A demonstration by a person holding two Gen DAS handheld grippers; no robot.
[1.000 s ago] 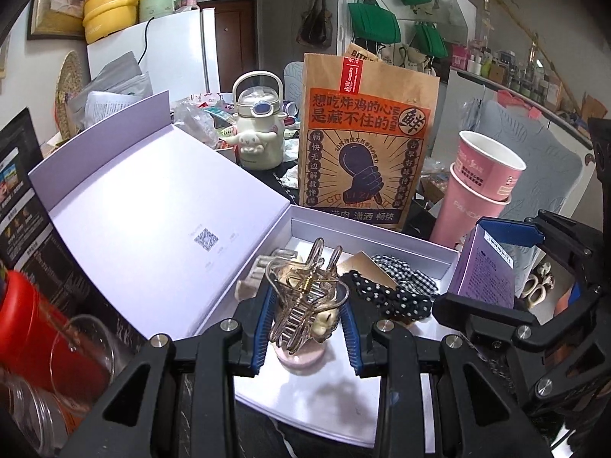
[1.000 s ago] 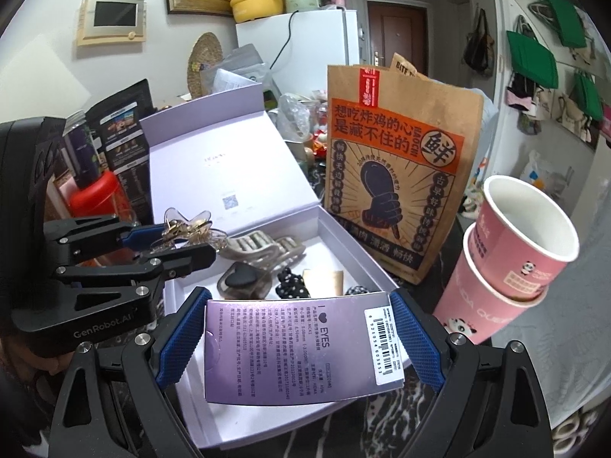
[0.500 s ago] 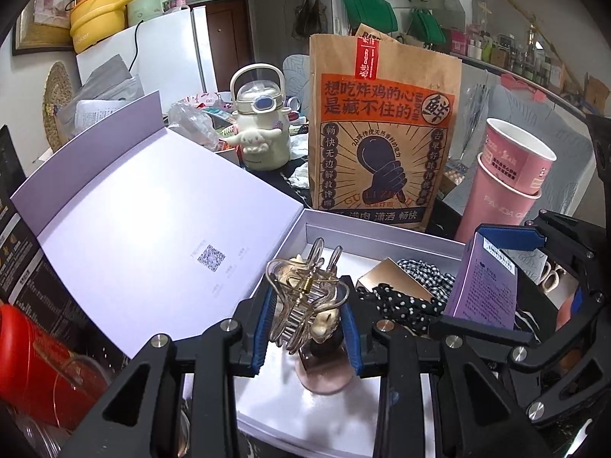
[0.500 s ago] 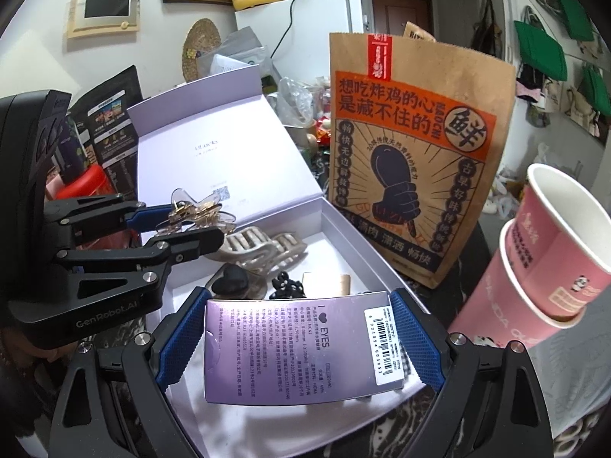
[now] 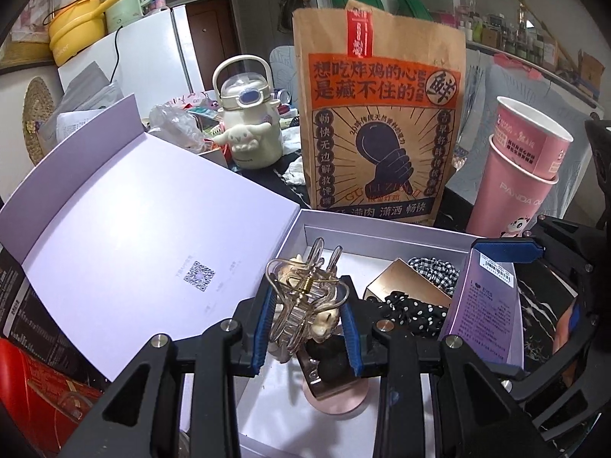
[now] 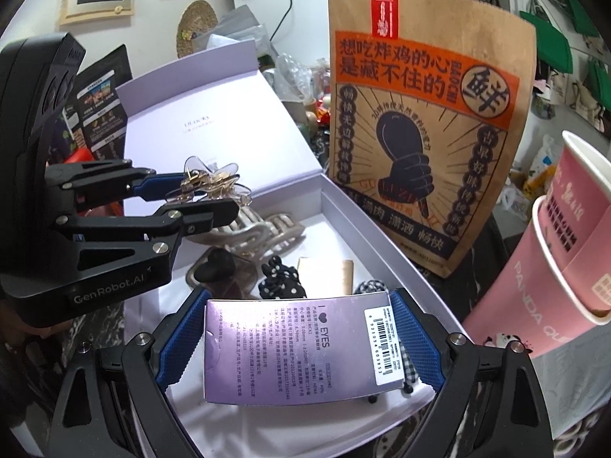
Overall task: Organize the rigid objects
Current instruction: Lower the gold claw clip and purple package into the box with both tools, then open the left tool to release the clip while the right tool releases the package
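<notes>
Both loads hang over the open lilac box [image 6: 366,221]: left gripper [image 5: 307,328] clamps a clear hair clip [image 5: 305,297], right gripper [image 6: 301,337] clamps a purple carton [image 6: 301,347]; lower each onto bare floor before releasing, clear of the bows.

Two handheld black grippers with blue pads, both angled downward. The left gripper [image 5: 307,328] reaches in from 6 o'clock of its own view, jaws nearly closed, pads pressing both sides of a clear hair claw clip [image 5: 303,301]. In the right wrist view it enters from 9 o'clock. The right gripper [image 6: 299,337] comes from 6 o'clock, jaws spread wide, clamping the two short ends of a flat purple box [image 6: 301,347]. Seen from the left wrist, it sits at 3 o'clock.
</notes>
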